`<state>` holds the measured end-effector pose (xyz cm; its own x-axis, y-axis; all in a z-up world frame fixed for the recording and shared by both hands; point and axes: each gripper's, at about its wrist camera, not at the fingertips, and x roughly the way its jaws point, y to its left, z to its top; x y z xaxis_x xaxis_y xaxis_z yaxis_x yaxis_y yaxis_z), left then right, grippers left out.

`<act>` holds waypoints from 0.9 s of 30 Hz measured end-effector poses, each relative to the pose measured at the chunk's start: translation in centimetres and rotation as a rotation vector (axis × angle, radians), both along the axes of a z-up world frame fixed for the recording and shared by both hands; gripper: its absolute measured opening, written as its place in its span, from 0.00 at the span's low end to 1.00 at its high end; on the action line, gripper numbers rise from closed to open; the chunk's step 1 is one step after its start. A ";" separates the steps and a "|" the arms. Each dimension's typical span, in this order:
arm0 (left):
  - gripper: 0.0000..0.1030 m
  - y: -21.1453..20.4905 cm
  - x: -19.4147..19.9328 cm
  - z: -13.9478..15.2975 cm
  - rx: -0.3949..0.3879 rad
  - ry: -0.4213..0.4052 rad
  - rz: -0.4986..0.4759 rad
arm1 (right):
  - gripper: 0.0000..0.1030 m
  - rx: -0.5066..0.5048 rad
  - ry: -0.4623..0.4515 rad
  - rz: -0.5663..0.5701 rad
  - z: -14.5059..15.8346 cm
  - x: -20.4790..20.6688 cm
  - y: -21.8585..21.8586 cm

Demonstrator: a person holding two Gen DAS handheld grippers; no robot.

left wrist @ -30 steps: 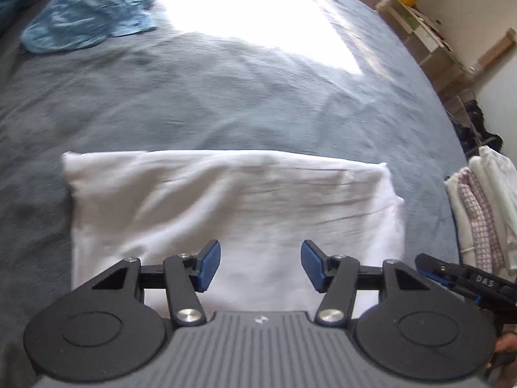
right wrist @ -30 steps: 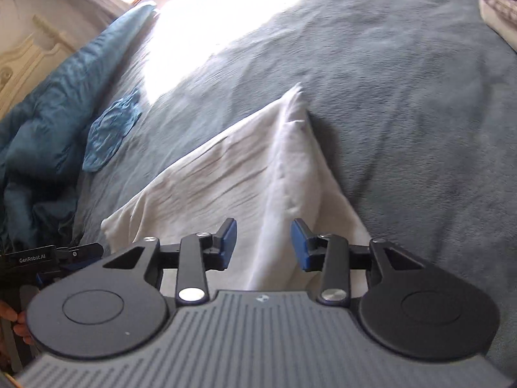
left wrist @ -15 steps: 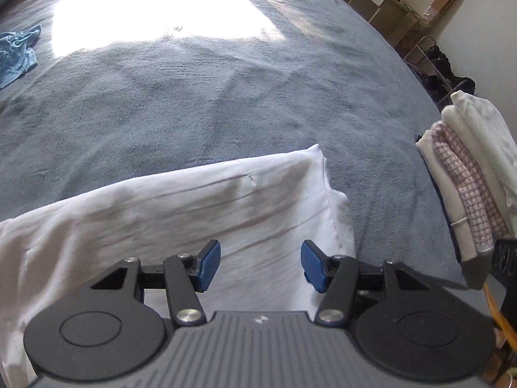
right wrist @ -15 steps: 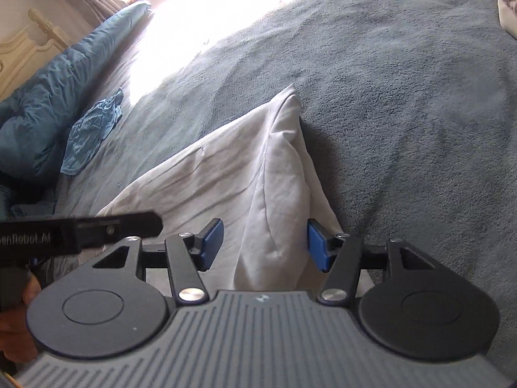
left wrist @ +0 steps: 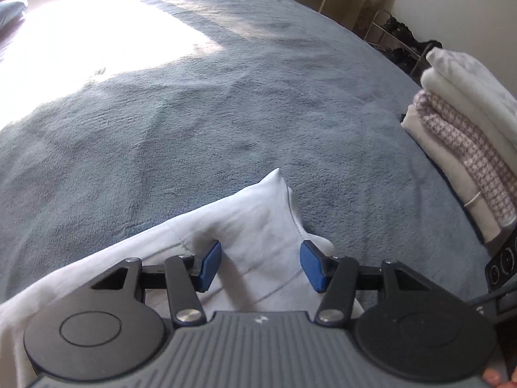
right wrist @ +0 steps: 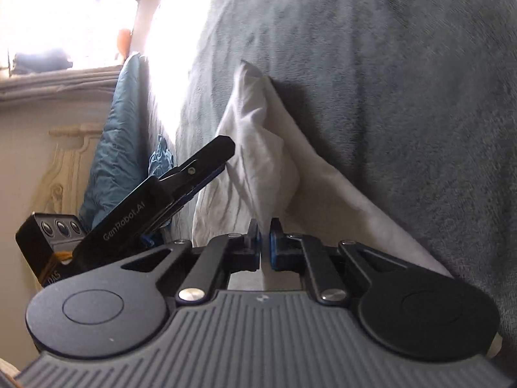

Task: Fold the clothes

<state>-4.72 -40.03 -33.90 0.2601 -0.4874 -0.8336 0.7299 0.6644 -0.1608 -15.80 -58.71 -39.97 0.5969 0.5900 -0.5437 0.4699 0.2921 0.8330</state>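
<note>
- The white garment (left wrist: pixel 252 236) lies on the grey-blue bedspread (left wrist: pixel 194 123), already doubled into a band; its far corner peaks up off the cover, and the pile of folded clothes (left wrist: pixel 468 148) sits well apart from that corner, toward the edge of the bed.
- The left gripper (left wrist: pixel 261 266) stands with its blue pads wide apart, astride the garment's end, with cloth between them but nothing pinched.
- The right gripper (right wrist: pixel 265 242) has its fingers drawn nearly together at the garment's near edge. White cloth runs right up to the pads, so it is probably pinching a layer, though the narrow gap does not show the fabric clearly.
- Judged risk: if the right pinch holds only the top layer, lifting would peel the layers apart and spoil the band.
- A second risk: the raised corner and the loose bulge next to it could be trapped as a crease if the end is carried over without being smoothed.
- A third: the grippers work close together over the garment, so a closing left finger could catch extra cloth or bump the other tool.
- Readable writing: "GenRobot.AI" on the left gripper's arm in the right wrist view, and "DAS" lower on the same tool.
</note>
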 end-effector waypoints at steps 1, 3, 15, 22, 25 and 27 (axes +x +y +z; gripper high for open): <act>0.54 -0.4 -0.1 -0.5 0.013 -0.009 -0.018 | 0.04 0.014 0.030 -0.013 -0.8 -0.2 -0.4; 0.54 -1.2 -0.3 -1.4 0.035 -0.017 -0.048 | 0.07 0.019 0.068 -0.026 -1.8 -0.4 -1.1; 0.57 -0.4 0.4 -1.2 0.005 0.008 -0.060 | 0.11 -0.507 -0.280 0.352 8.8 -1.7 2.1; 0.57 5.9 0.9 3.2 -0.035 0.033 0.097 | 0.11 -0.672 -0.432 0.647 9.9 -1.7 6.3; 0.59 11.3 -0.3 5.6 -0.024 0.074 0.181 | 0.11 -0.745 -0.479 0.737 10.3 -2.2 7.3; 0.60 15.2 -1.9 6.5 0.013 0.112 0.228 | 0.12 -0.793 -0.510 0.798 10.5 -2.4 8.1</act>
